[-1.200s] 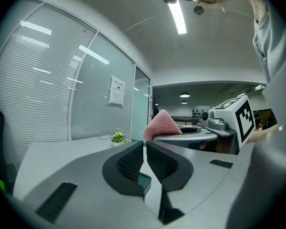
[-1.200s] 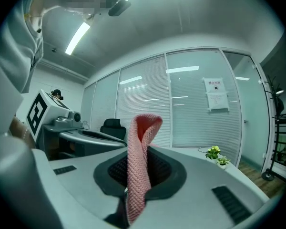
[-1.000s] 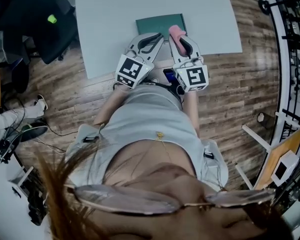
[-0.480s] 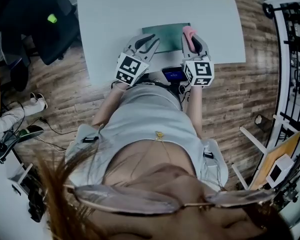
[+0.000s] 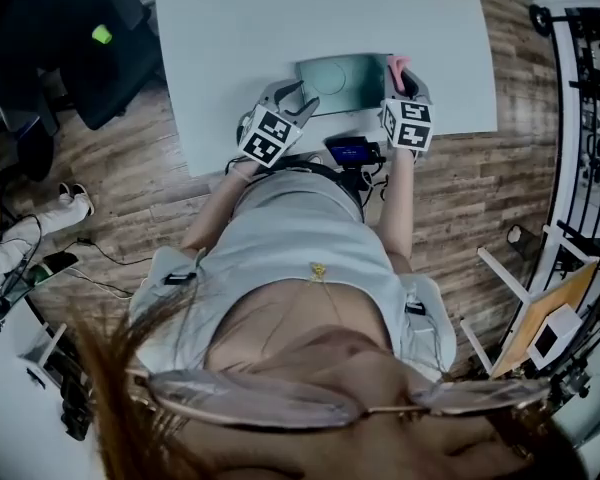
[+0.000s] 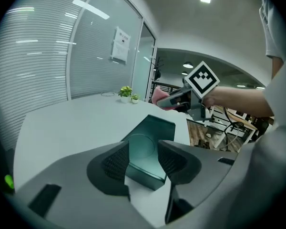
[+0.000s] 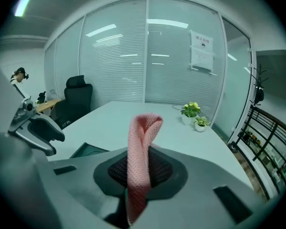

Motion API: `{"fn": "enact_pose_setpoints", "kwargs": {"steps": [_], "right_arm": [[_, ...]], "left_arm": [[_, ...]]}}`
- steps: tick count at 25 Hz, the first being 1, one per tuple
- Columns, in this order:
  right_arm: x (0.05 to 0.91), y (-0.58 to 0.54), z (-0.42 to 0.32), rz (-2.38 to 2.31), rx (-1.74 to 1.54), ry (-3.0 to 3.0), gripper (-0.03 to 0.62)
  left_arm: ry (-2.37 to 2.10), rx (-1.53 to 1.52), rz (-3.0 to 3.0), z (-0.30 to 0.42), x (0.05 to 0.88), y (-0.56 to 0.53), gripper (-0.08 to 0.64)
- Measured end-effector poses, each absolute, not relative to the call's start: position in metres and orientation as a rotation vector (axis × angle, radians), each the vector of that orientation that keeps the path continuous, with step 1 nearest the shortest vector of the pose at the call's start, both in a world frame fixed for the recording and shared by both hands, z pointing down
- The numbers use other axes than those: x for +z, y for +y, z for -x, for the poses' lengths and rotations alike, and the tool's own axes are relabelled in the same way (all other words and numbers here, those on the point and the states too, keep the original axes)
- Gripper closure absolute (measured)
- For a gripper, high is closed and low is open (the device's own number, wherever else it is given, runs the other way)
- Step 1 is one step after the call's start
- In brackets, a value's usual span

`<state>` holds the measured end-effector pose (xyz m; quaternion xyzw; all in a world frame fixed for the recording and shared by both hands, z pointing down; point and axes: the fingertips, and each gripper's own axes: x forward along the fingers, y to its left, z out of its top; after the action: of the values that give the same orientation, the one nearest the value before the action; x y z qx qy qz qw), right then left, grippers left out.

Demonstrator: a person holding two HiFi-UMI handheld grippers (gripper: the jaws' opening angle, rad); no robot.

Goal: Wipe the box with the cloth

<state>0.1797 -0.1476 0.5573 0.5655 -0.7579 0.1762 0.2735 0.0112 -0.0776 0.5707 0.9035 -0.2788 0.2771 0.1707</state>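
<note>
A dark teal box (image 5: 338,80) lies flat on the pale table (image 5: 240,38), near its front edge. My left gripper (image 5: 297,99) is at the box's near left corner. Its jaws have just been opening, and in the left gripper view (image 6: 143,148) they stand apart with the corner of the box (image 6: 152,130) between the pads and not pressed. My right gripper (image 5: 402,76) is at the box's right side, shut on a folded pink cloth (image 7: 142,147) that sticks up out of its jaws. The cloth (image 5: 396,65) also shows in the head view.
Small potted plants (image 7: 194,114) stand at the table's far right corner. A black office chair (image 5: 70,38) is left of the table, and a black metal rack (image 5: 580,88) stands at the right. A dark device (image 5: 350,151) hangs at the person's waist.
Both grippers have moved down and away from the body to the box. The left jaws, closed before, now stand apart. The right gripper still holds the cloth.
</note>
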Motion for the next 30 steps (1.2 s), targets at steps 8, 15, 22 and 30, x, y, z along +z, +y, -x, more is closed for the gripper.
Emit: {"fn": "enact_pose_setpoints", "kwargs": {"steps": [8, 15, 22, 30], "right_arm": [[0.601, -0.163, -0.194, -1.461, 0.488, -1.903, 0.554], [0.628, -0.170, -0.199, -1.378, 0.472, -1.815, 0.554], [0.639, -0.175, -0.200, -1.334, 0.444, -1.777, 0.554], [0.643, -0.173, -0.198, -1.331, 0.490, -1.795, 0.555]], "left_arm": [[-0.672, 0.909, -2.532, -0.013, 0.611, -0.062, 0.315], [-0.628, 0.993, -2.514, -0.025, 0.629, -0.049, 0.282], [-0.652, 1.039, -2.513, -0.025, 0.633, -0.050, 0.273], [-0.642, 1.057, -2.512, -0.027, 0.636, -0.048, 0.272]]}}
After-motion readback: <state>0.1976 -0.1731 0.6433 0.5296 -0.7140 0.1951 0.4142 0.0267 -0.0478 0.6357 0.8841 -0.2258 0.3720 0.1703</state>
